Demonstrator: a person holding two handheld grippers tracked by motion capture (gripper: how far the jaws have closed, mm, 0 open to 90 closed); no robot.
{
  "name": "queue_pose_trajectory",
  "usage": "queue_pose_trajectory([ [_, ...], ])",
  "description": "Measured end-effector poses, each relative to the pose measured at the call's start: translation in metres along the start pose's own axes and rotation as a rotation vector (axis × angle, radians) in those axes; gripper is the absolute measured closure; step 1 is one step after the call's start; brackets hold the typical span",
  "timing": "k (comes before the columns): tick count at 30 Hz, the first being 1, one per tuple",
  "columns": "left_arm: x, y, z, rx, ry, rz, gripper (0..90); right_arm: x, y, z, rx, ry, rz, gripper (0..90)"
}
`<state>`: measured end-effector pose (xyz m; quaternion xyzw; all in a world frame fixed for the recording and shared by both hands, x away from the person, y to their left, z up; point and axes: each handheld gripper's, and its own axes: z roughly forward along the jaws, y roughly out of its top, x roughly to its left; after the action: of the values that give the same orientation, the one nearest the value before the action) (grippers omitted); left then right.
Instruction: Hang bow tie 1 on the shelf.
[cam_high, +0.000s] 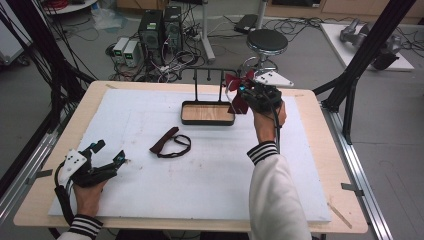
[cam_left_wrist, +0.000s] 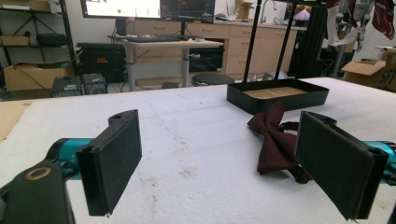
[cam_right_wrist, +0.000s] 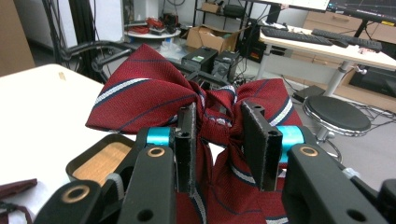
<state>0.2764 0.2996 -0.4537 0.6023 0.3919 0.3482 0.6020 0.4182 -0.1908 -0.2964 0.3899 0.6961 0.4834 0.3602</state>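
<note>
A: Starting with the tabletop (cam_high: 310, 165): white foam sheet, and my right tool (cam_right_wrist: 219, 144) is raised over its far side. What sits beneath that tool?

B: The black tray (cam_high: 207, 113) with the wooden floor, below and a little to one side of it; the tray's hook rack (cam_high: 210, 75) rises just beside it.

A: I note the right tool pinching the striped red bow tie (cam_right_wrist: 187, 98) at its knot, jaws pressed together on the fabric, wings spread above the pads. My judgement: bring the strap or knot squarely onto a hook before easing the jaws, and keep the wings from catching on the rack.

B: And the left tool (cam_left_wrist: 219, 158)?

A: Spread wide, nothing between its pads, resting low on the tabletop. The dark maroon bow tie (cam_left_wrist: 275, 140) lies just ahead of it, apart from the pads.
</note>
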Motion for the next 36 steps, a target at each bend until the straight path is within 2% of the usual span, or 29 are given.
queue_pose_trajectory([
  [14, 0.0, 0.0, 0.0, 0.001, 0.002, 0.001, 15.2, -0.009, 0.004, 0.006, 0.004, -0.012, 0.032, 67.6],
  [25, 0.0, 0.0, 0.0, 0.003, 0.002, 0.0, 15.2, -0.017, 0.013, 0.017, 0.012, -0.029, 0.032, 67.6],
  [27, 0.0, 0.0, 0.0, 0.005, 0.003, 0.0, 15.2, -0.019, 0.012, 0.018, 0.003, -0.043, 0.037, 67.6],
  [32, 0.0, 0.0, 0.0, 0.006, 0.004, 0.0, 15.2, -0.024, 0.01, 0.021, 0.007, -0.041, 0.062, 67.5],
  [36, 0.0, 0.0, 0.0, 0.006, 0.005, 0.001, 15.2, -0.023, 0.01, 0.025, 0.006, -0.051, 0.062, 67.5],
])
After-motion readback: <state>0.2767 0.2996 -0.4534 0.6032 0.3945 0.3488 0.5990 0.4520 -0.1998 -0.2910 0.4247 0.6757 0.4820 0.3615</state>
